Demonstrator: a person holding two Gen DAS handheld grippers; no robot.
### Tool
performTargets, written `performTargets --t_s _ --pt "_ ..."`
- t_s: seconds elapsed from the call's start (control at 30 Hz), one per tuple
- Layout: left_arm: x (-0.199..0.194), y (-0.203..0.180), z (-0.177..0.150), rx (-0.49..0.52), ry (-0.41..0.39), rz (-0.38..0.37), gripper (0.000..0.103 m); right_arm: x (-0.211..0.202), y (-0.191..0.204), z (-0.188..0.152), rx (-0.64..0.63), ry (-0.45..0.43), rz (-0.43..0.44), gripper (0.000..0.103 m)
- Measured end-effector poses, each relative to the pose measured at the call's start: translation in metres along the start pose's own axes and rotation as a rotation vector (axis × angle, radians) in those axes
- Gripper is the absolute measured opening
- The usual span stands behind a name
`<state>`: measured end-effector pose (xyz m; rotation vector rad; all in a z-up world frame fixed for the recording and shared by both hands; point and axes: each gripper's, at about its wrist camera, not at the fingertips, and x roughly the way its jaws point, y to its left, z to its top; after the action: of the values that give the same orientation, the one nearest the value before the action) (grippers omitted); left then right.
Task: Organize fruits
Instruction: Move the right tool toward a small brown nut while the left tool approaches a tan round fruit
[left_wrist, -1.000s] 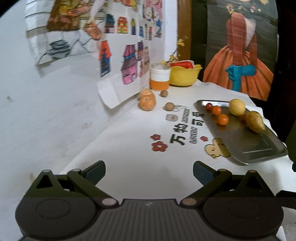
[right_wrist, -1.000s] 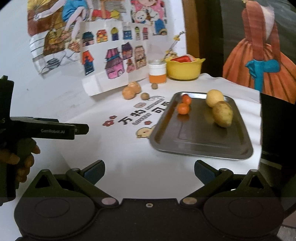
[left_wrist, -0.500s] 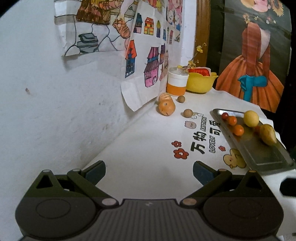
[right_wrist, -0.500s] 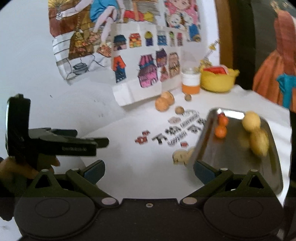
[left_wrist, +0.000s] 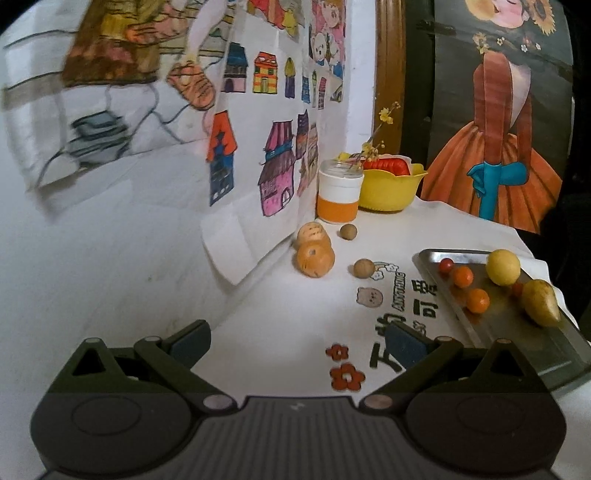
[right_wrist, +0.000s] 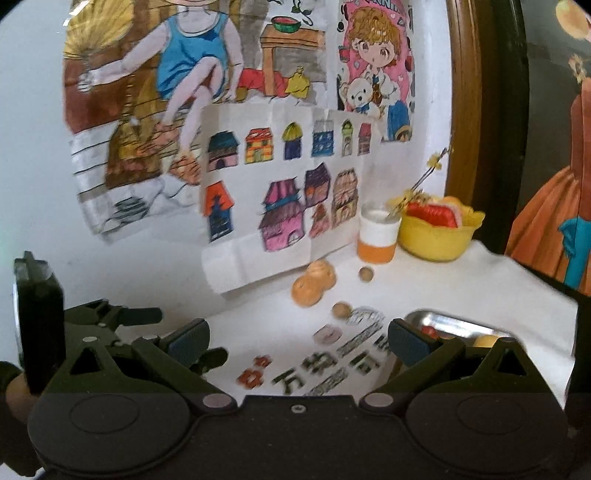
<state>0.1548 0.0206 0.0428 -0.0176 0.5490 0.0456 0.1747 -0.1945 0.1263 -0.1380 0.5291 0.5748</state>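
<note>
**Both grippers wide open and empty above the white table**

The left gripper hangs over the near part of the white table with its 2 blue-padded fingers spread wide; nothing sits between them and they touch nothing. The right gripper is spread just as wide and is also empty, above the printed lettering on the cloth. In the right wrist view the left gripper shows at the left edge, held by a hand low in the corner.

The fruits lie in 2 groups. On the metal tray at the right are 1 small red fruit, 2 small orange fruits, 1 round yellow fruit and 1 elongated yellow-brown fruit, the last 2 just beside each other. Off the tray, near the far wall, 2 larger orange fruits touch each other below the house drawing, with 2 small brown round fruits to their right, well apart from both grippers.

At the far end stand a white and orange cup and a yellow bowl.
</note>
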Motion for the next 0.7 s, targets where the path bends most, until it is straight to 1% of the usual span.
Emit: performTargets --t_s 0.1,0.2,0.3,0.47,0.57,0.7 --pt "0.013 -0.001 0.005 0.009 0.005 -0.001 0.103 0.018 -0.009 0.007 -0.022 -0.002 -0.029 0.102" --pt "0.028 0.000 0.008 0.014 0.010 0.001 0.103 0.039 -0.017 0.007 -0.068 0.004 -0.065 0.102" --pt "0.042 0.003 0.011 0.003 0.022 0.005 0.103 0.062 -0.025 0.000 -0.123 0.007 -0.108 0.102" --pt "0.066 0.003 0.016 -0.010 0.043 0.004 0.103 0.096 -0.039 -0.016 -0.230 0.038 -0.159 0.102" --pt "0.079 0.001 0.020 -0.018 0.053 -0.002 0.103 0.112 -0.045 -0.024 -0.271 0.061 -0.154 0.102" --pt "0.094 -0.005 0.026 -0.021 0.058 -0.015 0.103 0.130 -0.055 -0.028 -0.261 0.090 -0.109 0.102"
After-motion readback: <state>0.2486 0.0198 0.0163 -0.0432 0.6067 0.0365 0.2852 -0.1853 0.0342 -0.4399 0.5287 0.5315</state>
